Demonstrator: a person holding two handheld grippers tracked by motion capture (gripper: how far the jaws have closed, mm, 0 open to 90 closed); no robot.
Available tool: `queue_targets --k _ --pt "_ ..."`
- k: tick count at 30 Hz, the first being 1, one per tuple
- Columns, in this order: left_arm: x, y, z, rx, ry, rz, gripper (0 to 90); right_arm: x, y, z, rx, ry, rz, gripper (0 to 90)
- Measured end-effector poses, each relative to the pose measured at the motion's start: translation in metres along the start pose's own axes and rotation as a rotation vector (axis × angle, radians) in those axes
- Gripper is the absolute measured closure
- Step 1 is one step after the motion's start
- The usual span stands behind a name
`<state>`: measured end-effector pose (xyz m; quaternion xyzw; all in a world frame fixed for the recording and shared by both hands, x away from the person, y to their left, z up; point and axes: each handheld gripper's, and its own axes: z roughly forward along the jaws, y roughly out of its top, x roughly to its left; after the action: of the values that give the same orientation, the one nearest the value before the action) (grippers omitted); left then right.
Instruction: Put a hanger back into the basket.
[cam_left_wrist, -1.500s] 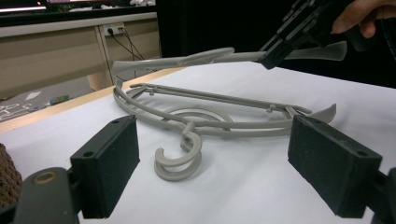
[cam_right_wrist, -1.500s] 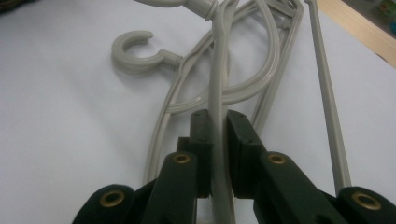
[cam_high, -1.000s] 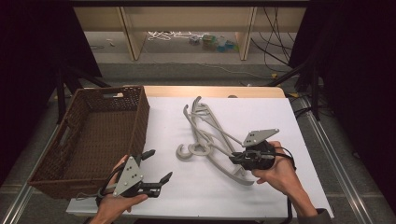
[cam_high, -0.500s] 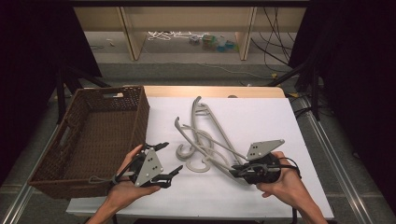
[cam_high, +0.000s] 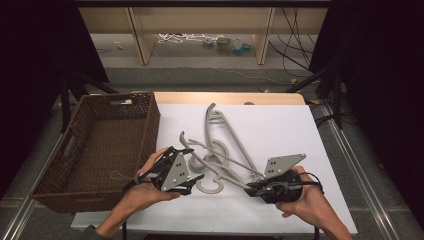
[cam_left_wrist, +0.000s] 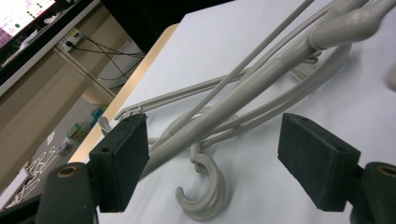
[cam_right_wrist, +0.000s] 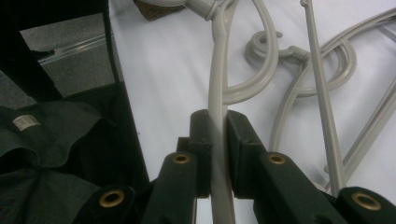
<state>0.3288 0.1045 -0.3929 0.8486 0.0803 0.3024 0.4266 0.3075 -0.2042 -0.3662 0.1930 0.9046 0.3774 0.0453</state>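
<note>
The right gripper (cam_high: 251, 189) clamps one grey plastic hanger (cam_right_wrist: 217, 93) by its arm, lifting it off the hangers beside it, apparently so the left gripper (cam_high: 192, 165), whose spread, empty jaws have just been narrowing, can grip the raised arm (cam_left_wrist: 261, 79) ahead of it.

Hangers (cam_left_wrist: 261, 74) run off the left gripper view's edge at 1 o'clock. Right gripper (cam_right_wrist: 217, 140) pads hide part of the clamped hanger arm (cam_right_wrist: 215, 70); basket (cam_right_wrist: 154, 9) cropped at 12 o'clock.
</note>
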Motion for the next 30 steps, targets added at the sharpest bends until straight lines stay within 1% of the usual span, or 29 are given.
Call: queue_targets --k 1,2,3,4,5,6,8,9,10,11,12,13,14,15,16,19,20,22,24,26,28,29,30 --pt "0.001 0.001 0.001 0.001 -0.008 0.009 26.5 0.001 0.0 0.0 -0.009 0.006 -0.007 82.3" --pt "0.003 0.001 0.002 -0.004 -0.021 0.042 26.7 0.001 0.0 0.001 -0.01 0.009 -0.013 82.2" --pt "0.004 0.001 0.003 -0.01 -0.032 0.051 28.2 0.001 0.0 0.0 -0.011 0.013 -0.011 82.3" --pt "0.004 0.001 0.004 -0.014 -0.044 0.045 29.7 0.001 0.0 0.0 -0.008 0.011 -0.012 82.3" --pt "0.004 0.001 0.004 -0.014 -0.044 0.045 29.6 0.002 0.001 0.001 -0.01 0.019 -0.011 82.3" --pt "0.005 0.0 0.004 -0.019 -0.052 0.051 29.6 0.002 0.001 0.001 -0.01 0.019 -0.011 82.3" --pt "0.006 0.001 0.005 -0.003 -0.072 0.09 31.2 0.002 0.001 0.001 -0.008 0.031 -0.021 82.3" --pt "0.006 0.001 0.005 -0.003 -0.072 0.09 31.9 0.002 0.001 0.001 -0.008 0.031 -0.021 82.3" --pt "0.005 0.001 0.006 -0.013 -0.079 0.088 32.5 0.002 0.002 0.001 -0.009 0.037 -0.022 82.2" --pt "0.004 0.001 0.006 -0.002 -0.093 0.099 32.5 0.002 0.002 0.001 -0.009 0.037 -0.022 82.2" --pt "0.003 0.001 0.008 -0.008 -0.093 0.113 32.9 0.003 0.002 0.001 -0.011 0.041 -0.021 82.2" --pt "0.002 0.002 0.009 0.001 -0.104 0.129 34.1 0.003 0.002 0.002 -0.012 0.041 -0.022 82.3" --pt "0.002 0.002 0.01 0.005 -0.114 0.135 35.2 0.003 0.002 0.002 -0.011 0.043 -0.03 82.3" --pt "0.001 0.003 0.012 0.002 -0.115 0.142 35.5 0.003 0.002 0.002 -0.008 0.045 -0.03 82.2" --pt "0.001 0.004 0.013 -0.003 -0.123 0.153 39.1 0.003 0.002 0.003 -0.003 0.049 -0.034 82.2" --pt "0.0 0.006 0.017 -0.003 -0.154 0.197 41.0 0.004 0.002 0.004 -0.009 0.056 -0.039 82.2" --pt "-0.001 0.007 0.018 -0.002 -0.171 0.208 42.7 0.004 0.002 0.004 -0.008 0.06 -0.04 82.2" --pt "-0.001 0.007 0.019 -0.002 -0.185 0.219 46.2 0.005 0.002 0.004 -0.008 0.066 -0.049 82.2" --pt "0.0 0.007 0.02 -0.008 -0.205 0.224 54.1 0.005 0.002 0.004 -0.004 0.073 -0.052 82.2" --pt "0.0 0.007 0.019 -0.009 -0.225 0.23 61.6 0.004 0.002 0.004 -0.012 0.072 -0.054 82.2" --pt "0.001 0.007 0.018 -0.012 -0.236 0.25 64.2 0.003 0.001 0.003 -0.008 0.074 -0.054 82.2" --pt "0.001 0.007 0.018 -0.005 -0.248 0.264 66.2 0.002 0.001 0.003 -0.01 0.086 -0.056 82.2" --pt "0.0 0.007 0.018 -0.003 -0.251 0.273 67.0 0.002 0.0 0.004 -0.01 0.091 -0.054 82.1"
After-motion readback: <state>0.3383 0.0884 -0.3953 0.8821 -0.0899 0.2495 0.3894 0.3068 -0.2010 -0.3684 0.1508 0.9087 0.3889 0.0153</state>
